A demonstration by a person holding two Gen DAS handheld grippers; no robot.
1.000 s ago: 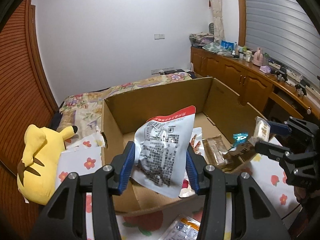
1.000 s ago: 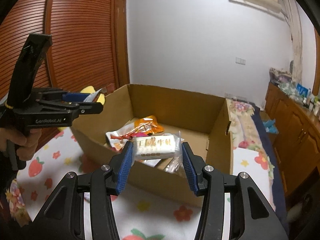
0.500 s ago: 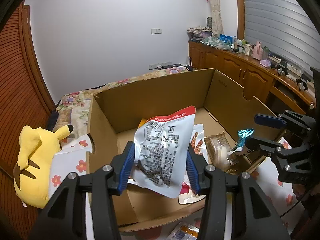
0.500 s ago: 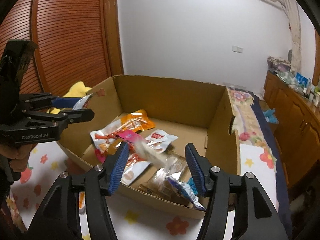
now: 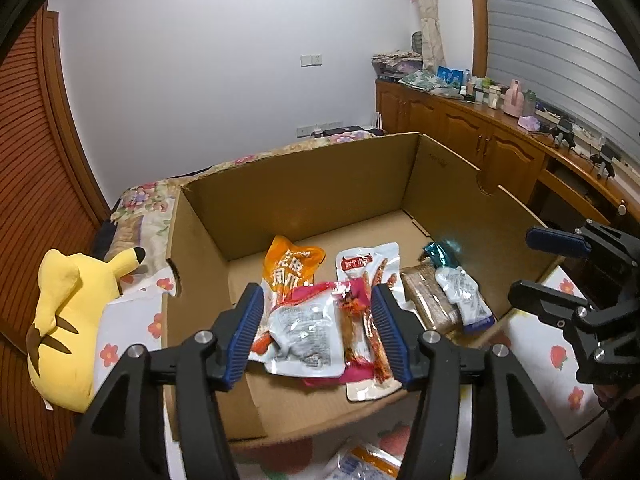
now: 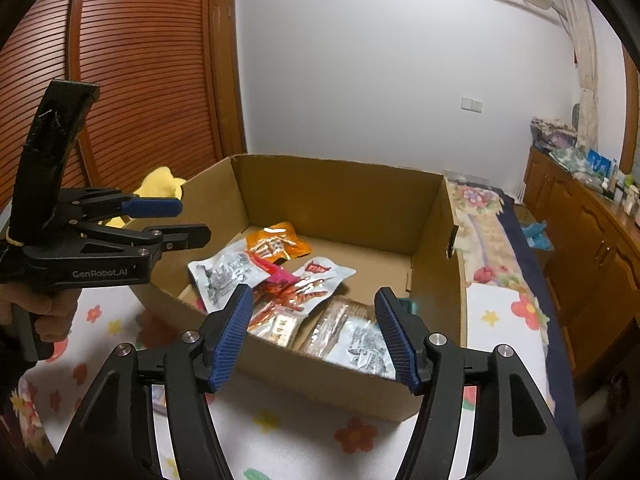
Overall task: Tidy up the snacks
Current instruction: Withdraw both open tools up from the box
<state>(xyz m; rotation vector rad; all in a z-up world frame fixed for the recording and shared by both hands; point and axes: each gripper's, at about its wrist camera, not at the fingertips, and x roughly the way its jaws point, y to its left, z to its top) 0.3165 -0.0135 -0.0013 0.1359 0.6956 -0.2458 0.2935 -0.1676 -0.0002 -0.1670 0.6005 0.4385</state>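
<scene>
Cardboard box (image 5: pixel 304 184) on floral bedsheet (image 6: pixel 352 436) holds loose snack packets: silver pouch (image 5: pixel 308 332), orange pack (image 5: pixel 292 268), brown bar (image 5: pixel 432 300). Left hand-held gripper (image 5: pixel 318 334) and right hand-held gripper (image 6: pixel 316 334) both opening, empty, above box. Yellow plush (image 5: pixel 68 320) beside; wooden counter (image 5: pixel 520 136) behind.

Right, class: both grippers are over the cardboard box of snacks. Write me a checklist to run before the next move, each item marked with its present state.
1. Left gripper holds nothing, jaws opening: ok.
2. Right gripper holds nothing, jaws opening: ok.
3. Silver packet lies inside the cardboard box: ok.
4. All snacks boxed: not ok, a packet lies outside on the floral sheet.
5. Yellow plush toy stays outside the box: ok.
6. How many snacks remain outside: cannot tell.
</scene>
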